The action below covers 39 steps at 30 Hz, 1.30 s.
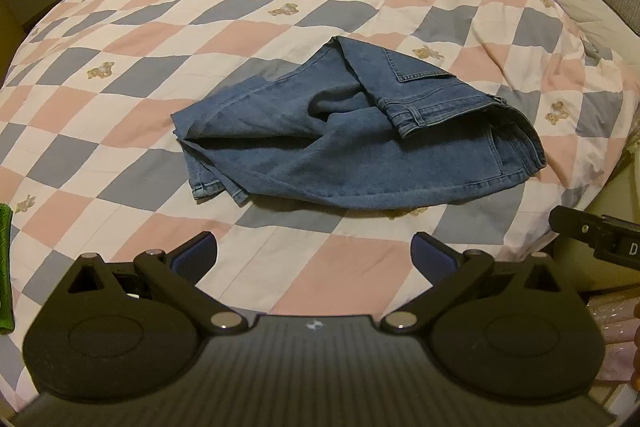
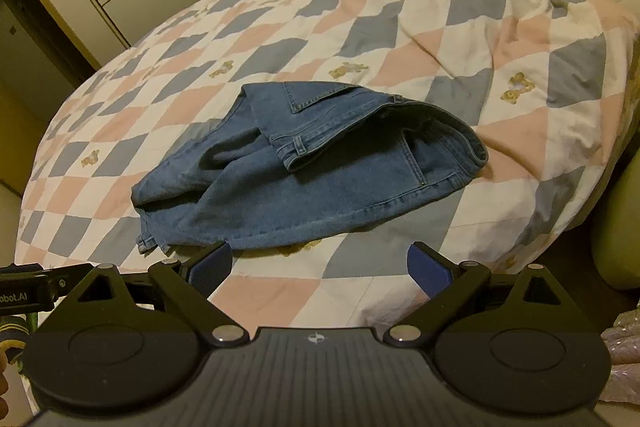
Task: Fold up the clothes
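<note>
Jeans [image 1: 352,147] on quilt [image 1: 120,75]; both grippers [image 1: 314,251] [image 2: 320,263] released, empty
Left view alone shows green cloth [image 1: 5,267]; jeans lie crosswise, waistband rightward

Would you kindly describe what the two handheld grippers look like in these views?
The left gripper and right gripper look alike: matte black ribbed bodies bearing a small white logo, round side housings, black linkage arms with silver pivot pins, and blue textured finger pads. No cables or sleeves are visible.
</note>
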### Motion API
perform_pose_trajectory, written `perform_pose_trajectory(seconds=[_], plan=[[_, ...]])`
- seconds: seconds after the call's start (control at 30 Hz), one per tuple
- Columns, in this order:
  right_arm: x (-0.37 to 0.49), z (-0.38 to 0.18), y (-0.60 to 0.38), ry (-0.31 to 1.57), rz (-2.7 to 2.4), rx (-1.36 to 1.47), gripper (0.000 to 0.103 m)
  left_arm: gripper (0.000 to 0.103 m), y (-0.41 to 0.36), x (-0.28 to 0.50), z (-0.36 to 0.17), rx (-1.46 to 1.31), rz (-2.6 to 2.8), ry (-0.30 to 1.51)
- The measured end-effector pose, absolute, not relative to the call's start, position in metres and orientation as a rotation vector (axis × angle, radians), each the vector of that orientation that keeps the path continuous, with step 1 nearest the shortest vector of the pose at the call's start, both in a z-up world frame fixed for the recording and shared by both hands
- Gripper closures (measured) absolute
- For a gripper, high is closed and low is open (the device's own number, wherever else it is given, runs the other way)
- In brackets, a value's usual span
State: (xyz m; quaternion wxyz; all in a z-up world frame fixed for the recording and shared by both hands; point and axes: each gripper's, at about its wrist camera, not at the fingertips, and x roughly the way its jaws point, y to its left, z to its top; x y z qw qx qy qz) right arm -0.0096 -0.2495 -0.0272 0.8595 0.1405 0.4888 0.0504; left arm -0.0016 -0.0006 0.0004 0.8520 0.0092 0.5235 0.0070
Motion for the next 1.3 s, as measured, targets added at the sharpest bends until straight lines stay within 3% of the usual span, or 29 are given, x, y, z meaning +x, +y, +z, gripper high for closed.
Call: perform_pose_trajectory(seconds=[1.3], plan=[[0.03, -0.03, -0.233, 1.08, 0.177, 0.193, 0.004, 0.001, 0.013, 0.027, -0.008, -0.023, 0.093, 1.123]])
